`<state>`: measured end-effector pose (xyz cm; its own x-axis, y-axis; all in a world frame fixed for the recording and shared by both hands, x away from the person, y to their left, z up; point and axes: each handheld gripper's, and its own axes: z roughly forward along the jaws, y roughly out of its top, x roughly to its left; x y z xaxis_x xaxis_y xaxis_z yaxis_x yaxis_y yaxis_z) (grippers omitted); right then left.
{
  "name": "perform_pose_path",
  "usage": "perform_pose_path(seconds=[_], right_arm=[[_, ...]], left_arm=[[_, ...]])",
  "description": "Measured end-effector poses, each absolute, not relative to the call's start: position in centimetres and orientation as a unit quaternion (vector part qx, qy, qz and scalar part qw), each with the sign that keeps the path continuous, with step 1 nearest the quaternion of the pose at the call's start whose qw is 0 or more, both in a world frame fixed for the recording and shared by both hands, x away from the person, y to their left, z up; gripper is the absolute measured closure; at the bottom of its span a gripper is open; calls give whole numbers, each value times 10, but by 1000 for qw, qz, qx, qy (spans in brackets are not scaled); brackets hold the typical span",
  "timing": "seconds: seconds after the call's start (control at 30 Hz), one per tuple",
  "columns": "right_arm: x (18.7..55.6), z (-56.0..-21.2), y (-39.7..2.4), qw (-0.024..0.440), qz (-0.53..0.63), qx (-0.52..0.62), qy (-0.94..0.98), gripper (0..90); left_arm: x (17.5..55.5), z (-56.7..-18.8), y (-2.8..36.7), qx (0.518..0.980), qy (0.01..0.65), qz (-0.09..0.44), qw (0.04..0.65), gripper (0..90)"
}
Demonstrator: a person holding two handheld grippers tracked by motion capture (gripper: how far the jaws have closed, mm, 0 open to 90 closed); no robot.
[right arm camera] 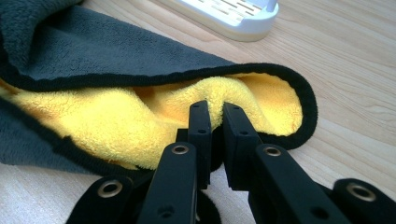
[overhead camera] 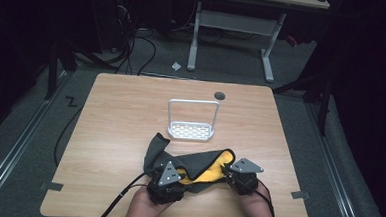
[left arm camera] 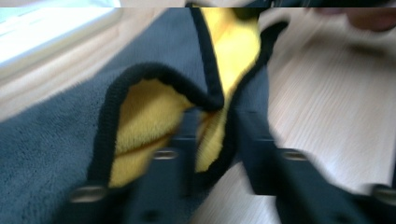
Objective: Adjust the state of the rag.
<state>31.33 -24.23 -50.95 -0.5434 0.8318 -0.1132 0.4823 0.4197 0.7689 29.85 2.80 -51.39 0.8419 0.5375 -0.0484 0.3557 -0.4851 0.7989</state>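
High view had the light wooden table [overhead camera: 109, 134] with your grey-and-yellow fleece cloth [overhead camera: 198, 164] bunched at its near edge, just in front of the white perforated rack [overhead camera: 192, 131]. Your right gripper [right arm camera: 215, 108] was clamped on a fold of the cloth's yellow side. Your left gripper [left arm camera: 215, 122] had the black-trimmed hem between its jaws; blur meant you couldn't tell if it pinched.

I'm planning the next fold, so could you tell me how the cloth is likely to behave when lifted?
The cloth will probably flop and sag: it already lies in soft folds. It looks plush, so the right gripper, pinching its yellow side, should hardly slip. It seems light; one pinch bunches it.
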Motion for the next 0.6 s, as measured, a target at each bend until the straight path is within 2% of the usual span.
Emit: perform_pose_path(seconds=[0.03, 0.1, 0.17, 0.3, 0.4, 0.53, 0.6], right_arm=[[313, -509, -243, 249, 351, 409, 805, 836], [314, -507, -246, 256, 353, 416, 798, 838], [314, -505, -248, 258, 355, 421, 794, 839], [316, -485, -265, 302, 370, 442, 760, 844], [320, -469, -281, 317, 390, 455, 735, 843], [326, -472, -285, 311, 382, 458, 739, 841], [334, -489, -284, 291, 352, 466, 758, 835]], left_arm=[[298, -515, 28, 857, 260, 103, 433, 828], [298, -514, 31, 854, 261, 100, 438, 872], [298, -509, 36, 848, 261, 106, 450, 873], [296, -493, 49, 828, 264, 116, 481, 877], [294, -483, 57, 818, 263, 110, 500, 877], [289, -489, 52, 829, 252, 84, 493, 876], [283, -506, 36, 851, 239, 54, 464, 869]])
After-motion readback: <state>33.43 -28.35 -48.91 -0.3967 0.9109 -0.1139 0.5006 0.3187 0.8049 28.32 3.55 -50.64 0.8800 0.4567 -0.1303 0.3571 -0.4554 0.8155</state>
